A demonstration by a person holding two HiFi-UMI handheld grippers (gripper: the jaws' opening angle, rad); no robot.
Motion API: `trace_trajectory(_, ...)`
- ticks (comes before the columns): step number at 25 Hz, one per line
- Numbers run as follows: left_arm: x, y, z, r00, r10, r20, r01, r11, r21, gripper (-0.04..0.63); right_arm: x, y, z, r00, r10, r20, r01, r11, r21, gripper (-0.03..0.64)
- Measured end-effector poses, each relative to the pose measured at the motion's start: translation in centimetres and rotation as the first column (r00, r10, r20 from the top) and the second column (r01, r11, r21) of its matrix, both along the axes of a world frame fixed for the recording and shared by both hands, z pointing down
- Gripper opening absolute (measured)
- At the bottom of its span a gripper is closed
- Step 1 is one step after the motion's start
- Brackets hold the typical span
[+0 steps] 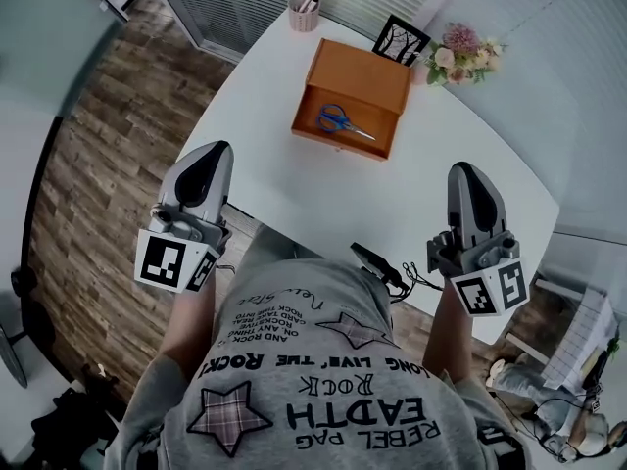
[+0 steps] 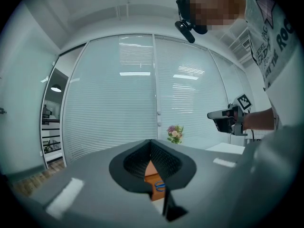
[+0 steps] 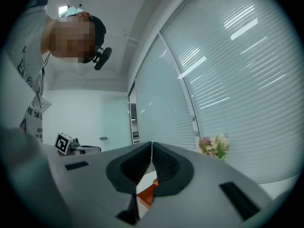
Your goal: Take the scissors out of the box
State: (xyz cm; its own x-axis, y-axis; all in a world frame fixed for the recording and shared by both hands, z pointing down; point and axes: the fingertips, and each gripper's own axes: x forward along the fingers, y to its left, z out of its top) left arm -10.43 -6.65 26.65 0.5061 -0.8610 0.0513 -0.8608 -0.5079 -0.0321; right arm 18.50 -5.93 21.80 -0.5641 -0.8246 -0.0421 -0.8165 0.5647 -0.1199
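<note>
Two grippers are being held level at the near side of a white table (image 1: 460, 155), both well short of the box. Left gripper (image 1: 217, 151) is hanging by the table's left edge, jaws pressed together, nothing between them. Further back, a pink cup (image 1: 304, 14) is standing near the far edge. Orange box (image 1: 364, 78) is sitting open toward the table's far side; blue-handled scissors (image 1: 342, 121) are lying flat inside it, untouched. Beside the box's far right corner a black framed card (image 1: 401, 39) is standing, then a small bunch of flowers (image 1: 460, 51). Right gripper (image 1: 467, 171) is hovering over the table's near right part, jaws likewise closed and empty.
</note>
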Motion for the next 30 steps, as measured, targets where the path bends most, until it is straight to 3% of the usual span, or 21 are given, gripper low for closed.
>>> trace_trajectory(13, -0.6, -3.8, 1.4, 0.991, 0.13, -0.002, -0.13, 0.991, -0.032, 0.009, 0.0, -1.7, 1.5, 0.991, 0.13, -0.025, -0.131, 0.99, -0.055, 0.015)
trace_trajectory(30, -1.4, -8.4, 2.1, 0.983, 0.18, -0.031, -0.181, 0.983, -0.04, 0.009, -4.7, -8.0, 4.4, 0.992, 0.069, -0.105, -0.08, 0.991, -0.103, 0.015)
